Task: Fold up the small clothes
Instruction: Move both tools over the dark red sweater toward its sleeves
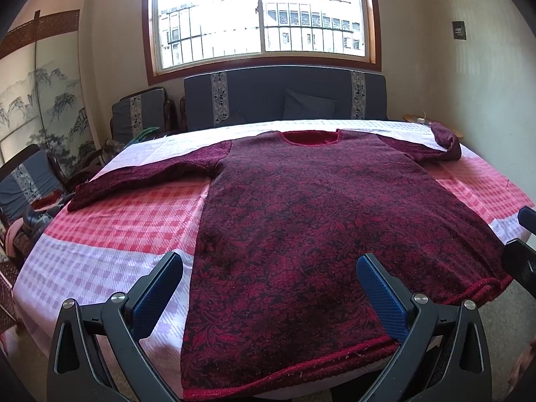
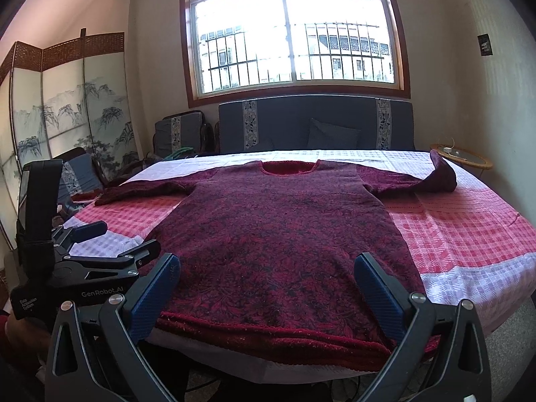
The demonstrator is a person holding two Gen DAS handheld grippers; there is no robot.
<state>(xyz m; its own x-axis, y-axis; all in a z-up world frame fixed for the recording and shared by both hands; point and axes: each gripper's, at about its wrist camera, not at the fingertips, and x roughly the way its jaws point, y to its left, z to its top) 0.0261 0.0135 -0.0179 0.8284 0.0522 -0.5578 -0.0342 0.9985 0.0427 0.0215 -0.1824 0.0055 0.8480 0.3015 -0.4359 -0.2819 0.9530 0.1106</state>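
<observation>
A dark red patterned sweater point(image 1: 318, 221) lies flat on the checked tablecloth, neck away from me, both sleeves spread out; the right sleeve's cuff point(image 1: 447, 140) is bunched up. It also shows in the right wrist view point(image 2: 284, 234). My left gripper point(image 1: 269, 268) is open and empty, hovering over the sweater's lower left part near the hem. My right gripper point(image 2: 268, 268) is open and empty above the hem point(image 2: 274, 331). The left gripper point(image 2: 97, 238) also shows at the left of the right wrist view, and the right gripper's fingers point(image 1: 522, 254) at the right edge of the left wrist view.
The table carries a pink, red and white checked cloth point(image 1: 110, 224). A dark sofa point(image 1: 284, 97) with cushions stands behind it under a window. A painted folding screen point(image 2: 67, 117) stands at left. A small round side table point(image 2: 465, 157) is at far right.
</observation>
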